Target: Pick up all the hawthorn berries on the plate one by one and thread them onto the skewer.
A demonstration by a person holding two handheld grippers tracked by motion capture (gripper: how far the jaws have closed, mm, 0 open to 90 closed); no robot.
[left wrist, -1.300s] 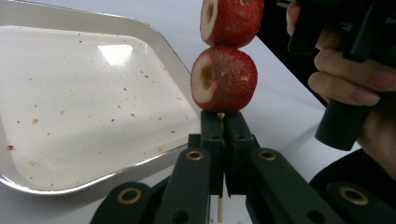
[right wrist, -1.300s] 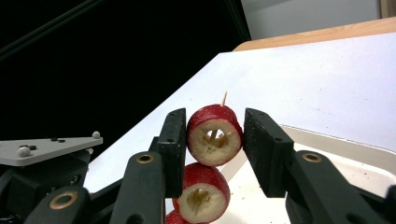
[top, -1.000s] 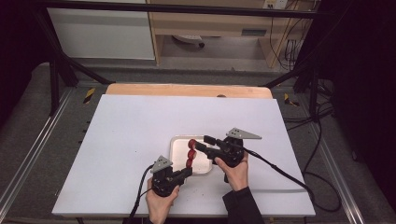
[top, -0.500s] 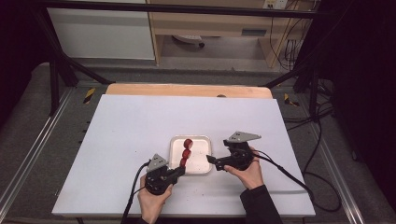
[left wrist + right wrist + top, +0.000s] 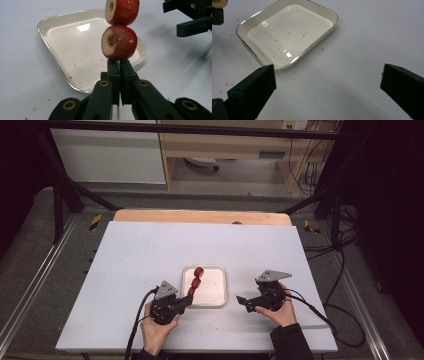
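Hidden or cut off: In the left gripper view the top fruit was cropped by the upper edge, and the stick (image 5: 118, 64) showed only as a thin sliver between the jaws and below them. In the high view the fruits were small; there seemed to be three, though I could not be sure.

Skewer: A thin pale stick carried round red fruits (image 5: 119, 42) with speckled skin. Each had a cored hole showing pale flesh. It hung over the left side of the tray, pointing away from the person.

Left gripper (image 5: 186, 301): Its jaws were pressed together on the bare end of the stick, just under the lowest fruit.

Right gripper (image 5: 243, 302): Its jaws stood spread wide and had just been opening, with nothing between them. It was just right of the tray, over the bare table.

Tray (image 5: 215, 296): A shallow cream square dish with rounded corners, dotted inside with reddish crumbs, and holding nothing else.

Table (image 5: 150, 250): A white top, with a few red specks near the tray.

Hands: The left hand (image 5: 156, 332) and the right hand (image 5: 280, 312) each gripped a gripper from below.
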